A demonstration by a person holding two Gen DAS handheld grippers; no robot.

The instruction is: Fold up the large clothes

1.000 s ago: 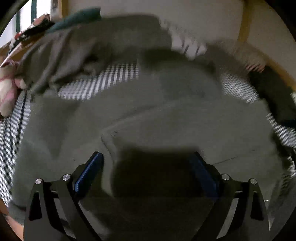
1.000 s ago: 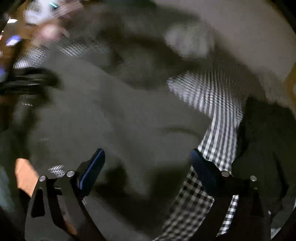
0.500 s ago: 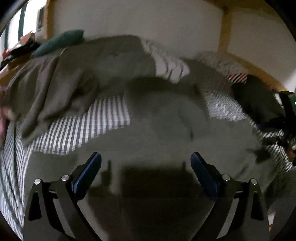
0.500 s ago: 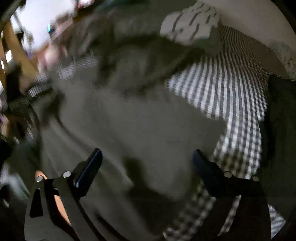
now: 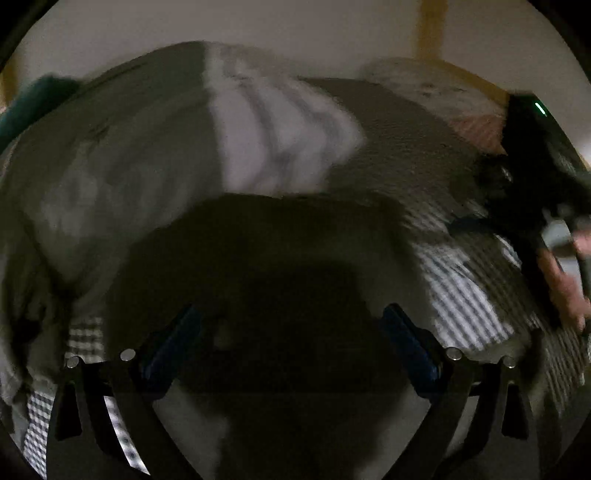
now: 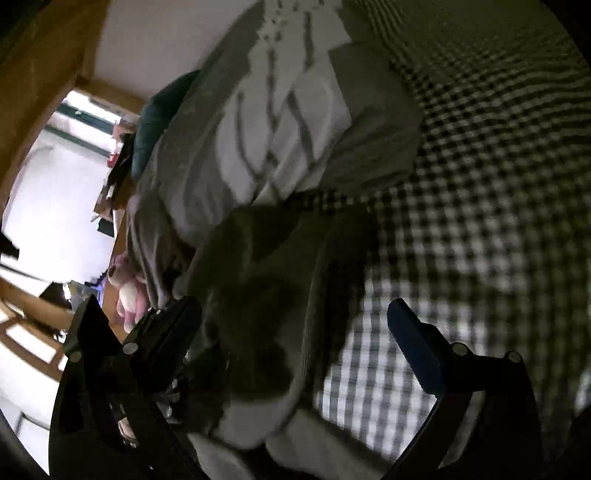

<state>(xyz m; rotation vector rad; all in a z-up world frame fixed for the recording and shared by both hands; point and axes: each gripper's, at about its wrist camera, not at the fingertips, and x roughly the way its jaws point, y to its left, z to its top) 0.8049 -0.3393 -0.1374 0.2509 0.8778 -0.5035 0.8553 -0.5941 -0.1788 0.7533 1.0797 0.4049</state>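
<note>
A large dark olive-grey garment point(image 5: 266, 258) lies on a black-and-white checked bed cover point(image 5: 469, 295). My left gripper point(image 5: 291, 336) is open, its blue-padded fingers wide apart just above the garment's dark cloth. In the right wrist view the same garment point(image 6: 273, 295) lies bunched at the lower middle, on the checked cover point(image 6: 480, 221). My right gripper point(image 6: 295, 325) is open over the garment's edge; the view is tilted sideways. The other gripper and a hand point(image 5: 557, 280) show at the right of the left wrist view.
A grey garment with a white striped panel point(image 5: 273, 136) is heaped behind, also in the right wrist view point(image 6: 280, 122). A teal cushion point(image 6: 159, 114) and a pink soft toy point(image 6: 125, 291) lie at the bed's left. A wall and wooden frame point(image 5: 432, 29) stand behind.
Both grippers have swung forward over the bed, and both views are blurred by the motion. The right wrist view has rolled sideways. The jaws stay open.
</note>
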